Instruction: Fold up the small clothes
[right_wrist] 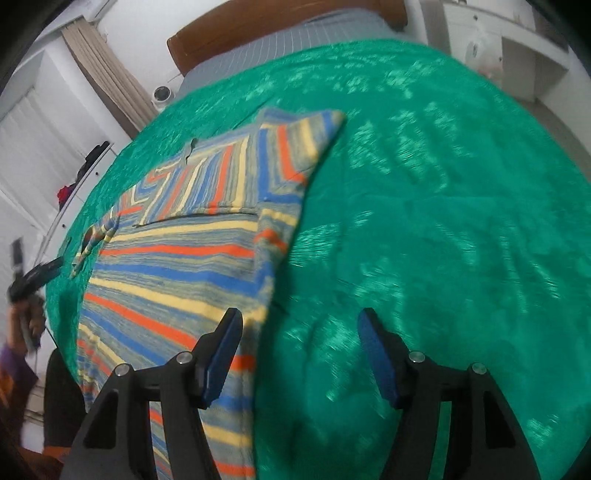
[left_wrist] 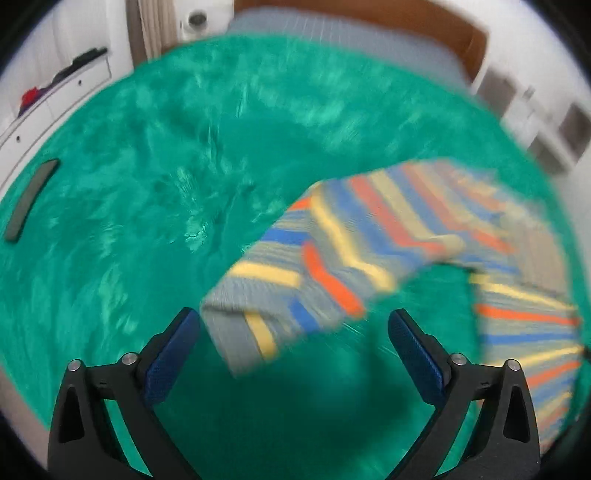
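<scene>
A small striped sweater [right_wrist: 177, 254] in grey, blue, orange and yellow lies on a green fuzzy blanket [right_wrist: 424, 221]. Its right sleeve is folded in over the body. In the left wrist view one sleeve [left_wrist: 332, 258] stretches from the body at the right edge toward my left gripper [left_wrist: 293, 332], which is open, with the cuff lying between its fingers. My right gripper [right_wrist: 299, 332] is open and empty, its left finger [right_wrist: 221, 354] over the sweater's right edge. The left gripper [right_wrist: 40, 275] also shows at the far left of the right wrist view.
A dark flat bar [left_wrist: 31, 199] lies on the blanket at the left. White drawers [left_wrist: 55, 92] with dark items stand beyond. A grey mattress [right_wrist: 295, 33] and wooden headboard [right_wrist: 258, 22] lie at the back. White shelves [left_wrist: 546, 125] are on the right.
</scene>
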Demonstrator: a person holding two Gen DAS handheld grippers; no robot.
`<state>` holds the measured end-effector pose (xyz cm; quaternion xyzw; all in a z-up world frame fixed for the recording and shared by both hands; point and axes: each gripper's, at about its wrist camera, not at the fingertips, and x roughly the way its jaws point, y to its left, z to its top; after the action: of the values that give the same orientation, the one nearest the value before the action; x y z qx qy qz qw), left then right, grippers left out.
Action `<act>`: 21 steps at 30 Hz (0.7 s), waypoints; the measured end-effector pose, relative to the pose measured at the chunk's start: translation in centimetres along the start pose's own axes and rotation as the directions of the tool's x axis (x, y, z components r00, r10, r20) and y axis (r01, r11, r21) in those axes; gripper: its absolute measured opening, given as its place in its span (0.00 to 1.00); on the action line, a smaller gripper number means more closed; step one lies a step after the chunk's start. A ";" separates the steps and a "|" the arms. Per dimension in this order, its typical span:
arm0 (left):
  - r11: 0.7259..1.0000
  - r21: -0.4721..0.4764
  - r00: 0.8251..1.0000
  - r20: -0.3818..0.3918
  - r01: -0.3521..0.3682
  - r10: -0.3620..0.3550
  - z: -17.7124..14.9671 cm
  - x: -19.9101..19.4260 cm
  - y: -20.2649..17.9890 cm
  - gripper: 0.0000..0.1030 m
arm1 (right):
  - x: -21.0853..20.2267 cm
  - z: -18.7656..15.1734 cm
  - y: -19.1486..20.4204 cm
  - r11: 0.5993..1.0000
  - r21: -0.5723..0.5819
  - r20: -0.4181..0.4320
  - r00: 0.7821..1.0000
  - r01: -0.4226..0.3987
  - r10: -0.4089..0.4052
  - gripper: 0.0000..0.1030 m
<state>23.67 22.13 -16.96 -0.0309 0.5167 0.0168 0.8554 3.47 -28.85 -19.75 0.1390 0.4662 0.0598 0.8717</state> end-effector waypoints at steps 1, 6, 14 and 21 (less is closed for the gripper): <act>0.999 0.001 0.999 -0.014 -0.039 0.039 0.5 1.0 0.4 0.87 | -0.3 -0.2 -0.5 1.000 0.007 0.002 1.000 0.007 -0.007 0.63; 0.961 -0.267 0.993 0.073 -0.073 0.096 1.5 -1.0 7.5 0.88 | -2.4 -2.2 -2.6 0.997 0.044 0.042 0.997 0.060 -0.061 0.63; 0.942 -0.296 0.985 0.109 0.160 -0.133 -0.9 -2.2 9.6 0.88 | -2.6 -3.2 -3.9 0.994 0.095 0.067 0.996 0.056 -0.063 0.63; 0.978 -0.194 0.996 -0.036 0.075 -0.084 0.5 1.6 3.5 0.05 | -2.9 -3.4 -3.1 0.995 0.069 0.071 0.994 0.077 -0.081 0.63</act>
<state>24.58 25.65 -18.26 -0.1346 0.5298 0.0319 0.8367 -1.05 -31.89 -20.18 0.1514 0.4404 0.0046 0.8849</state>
